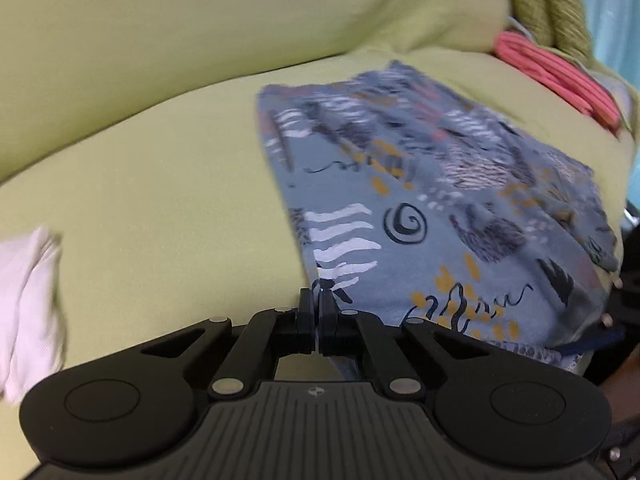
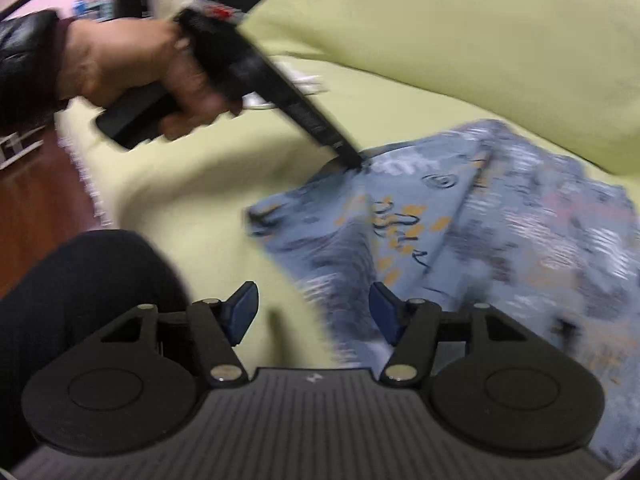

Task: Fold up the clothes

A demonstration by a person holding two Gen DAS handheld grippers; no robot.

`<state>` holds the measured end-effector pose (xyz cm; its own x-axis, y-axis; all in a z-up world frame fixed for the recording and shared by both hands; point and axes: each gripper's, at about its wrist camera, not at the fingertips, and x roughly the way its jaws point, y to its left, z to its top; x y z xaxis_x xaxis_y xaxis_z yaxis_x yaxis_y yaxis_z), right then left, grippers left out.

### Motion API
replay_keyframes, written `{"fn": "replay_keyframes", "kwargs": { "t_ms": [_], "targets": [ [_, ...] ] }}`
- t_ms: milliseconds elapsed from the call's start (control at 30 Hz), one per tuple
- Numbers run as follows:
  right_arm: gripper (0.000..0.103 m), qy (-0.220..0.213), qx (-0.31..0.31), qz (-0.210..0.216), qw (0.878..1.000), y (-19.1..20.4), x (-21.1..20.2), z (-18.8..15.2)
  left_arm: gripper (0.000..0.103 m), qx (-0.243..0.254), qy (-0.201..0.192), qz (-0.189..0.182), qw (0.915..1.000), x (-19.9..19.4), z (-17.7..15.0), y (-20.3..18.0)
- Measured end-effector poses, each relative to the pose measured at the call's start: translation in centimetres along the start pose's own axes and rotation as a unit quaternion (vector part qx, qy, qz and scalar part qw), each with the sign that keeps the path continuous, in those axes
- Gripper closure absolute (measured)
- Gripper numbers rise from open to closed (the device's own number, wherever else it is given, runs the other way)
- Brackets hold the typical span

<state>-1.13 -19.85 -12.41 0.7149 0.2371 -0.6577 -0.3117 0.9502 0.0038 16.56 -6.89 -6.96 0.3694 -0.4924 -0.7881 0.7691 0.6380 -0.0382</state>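
A blue-grey garment (image 1: 440,208) printed with white, yellow and dark marks lies spread on a yellow-green sofa seat (image 1: 160,200). My left gripper (image 1: 318,300) is shut at the garment's near left edge, with a bit of the fabric pinched between its fingertips. In the right wrist view that same left gripper (image 2: 354,163), held by a hand (image 2: 140,72), meets the garment (image 2: 500,232) at its far edge, and creases run from that spot. My right gripper (image 2: 314,300) stands open with blue pads (image 2: 244,308), low over the garment's near edge, pressing on nothing.
A white cloth (image 1: 28,304) lies at the seat's left. A pink folded item (image 1: 560,80) and a green knit piece (image 1: 548,0) sit at the far right by the backrest (image 1: 240,20). A dark-clothed knee (image 2: 80,280) and wooden floor (image 2: 32,208) are on the left.
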Motion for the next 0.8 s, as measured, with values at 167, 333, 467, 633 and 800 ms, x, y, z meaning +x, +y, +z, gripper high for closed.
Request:
{"fn": "replay_keyframes", "kwargs": {
  "t_ms": [167,333,467,633,800],
  "targets": [
    [0.044,-0.022,0.031,-0.009,0.999,-1.6,-2.7,-0.1,0.063,-0.051,0.002,-0.014,0.9986,-2.3,-1.6,0.9],
    [0.041,-0.033,0.104,-0.072,0.991,-6.3,-7.3,-2.8,0.054,-0.087,0.003,-0.050,0.9949,-5.0,-4.1,-0.2],
    [0.041,-0.030,0.163,-0.129,0.978,-10.1,-10.5,-5.8,0.067,-0.096,0.020,-0.065,0.9930,-4.9,-5.2,-1.7],
    [0.041,-0.026,0.233,-0.197,0.952,-14.9,-13.8,-9.2,0.100,-0.105,0.037,-0.052,0.9925,-3.2,-5.6,-2.3],
    [0.033,-0.039,0.325,-0.237,0.915,-21.0,-16.5,-12.3,0.103,-0.081,0.044,-0.018,0.9955,-3.9,-5.9,-2.2]
  ]
}}
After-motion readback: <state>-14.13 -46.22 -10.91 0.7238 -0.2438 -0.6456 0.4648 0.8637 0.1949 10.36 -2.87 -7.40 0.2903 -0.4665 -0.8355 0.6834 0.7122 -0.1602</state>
